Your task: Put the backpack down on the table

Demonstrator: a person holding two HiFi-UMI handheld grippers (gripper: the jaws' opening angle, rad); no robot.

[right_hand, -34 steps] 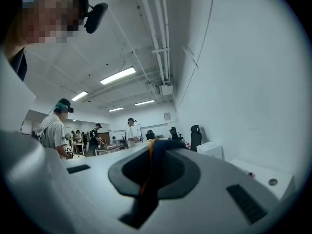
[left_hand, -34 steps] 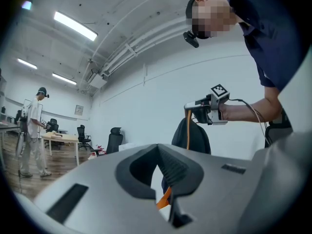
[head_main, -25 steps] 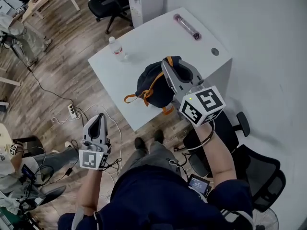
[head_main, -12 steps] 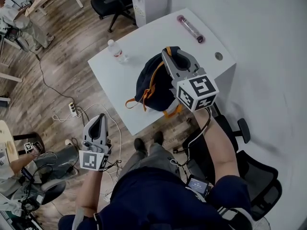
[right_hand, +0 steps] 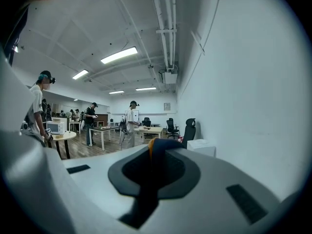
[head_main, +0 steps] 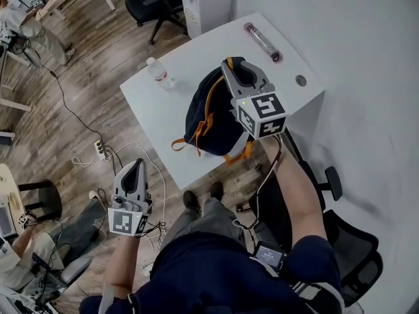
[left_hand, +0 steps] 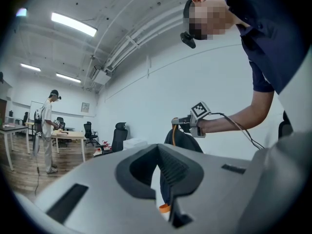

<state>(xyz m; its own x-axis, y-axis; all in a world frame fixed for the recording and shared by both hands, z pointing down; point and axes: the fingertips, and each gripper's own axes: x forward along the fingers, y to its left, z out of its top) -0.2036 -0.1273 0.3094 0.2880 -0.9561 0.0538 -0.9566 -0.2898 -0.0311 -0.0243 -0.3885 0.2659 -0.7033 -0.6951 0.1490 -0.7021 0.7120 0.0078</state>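
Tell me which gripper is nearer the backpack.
Right. The right gripper is shut on the backpack, at its top, over the table; the left gripper hangs over the floor, apart from it.

Dark orange-trimmed backpack (head_main: 211,113) on white table (head_main: 163,113)

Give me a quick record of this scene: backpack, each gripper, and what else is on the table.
backpack: dark with orange straps, over the near edge of the table; resting or not is unclear
right gripper: shut on the backpack's top strap
left gripper: jaws together, empty, away from the table
also on table: water bottle, clear tube
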